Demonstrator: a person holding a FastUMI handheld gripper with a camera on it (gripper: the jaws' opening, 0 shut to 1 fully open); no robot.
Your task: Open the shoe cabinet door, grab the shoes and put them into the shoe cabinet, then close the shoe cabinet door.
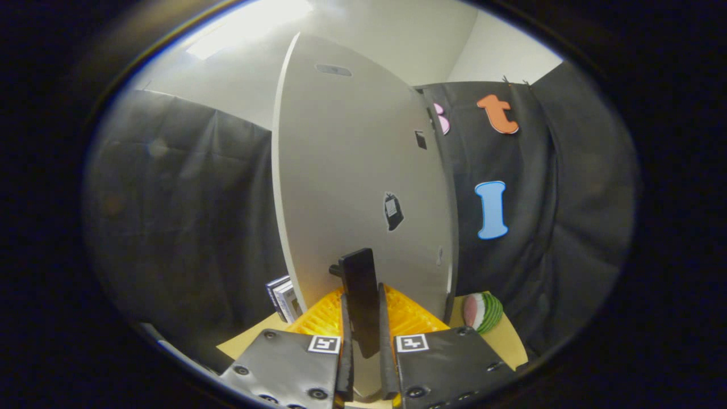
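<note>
The pale grey shoe cabinet door (352, 170) stands upright right in front of me, carrying a small dark sticker (392, 211). A black bar handle (358, 272) sticks out from the door's lower part. My gripper (363, 309) is shut on this handle, with one finger (345, 335) pressed on its left side and the other on its right. The door's left edge stands free against the black cloth wall. Its right edge meets a darker strip (446, 187) of the cabinet. I cannot tell how far the door is swung.
A toy watermelon slice (483, 311) lies on the tan surface (250, 341) to the right of the door's foot. A small stack of boxes or books (284, 298) leans at the door's lower left. Black cloth walls close in on both sides.
</note>
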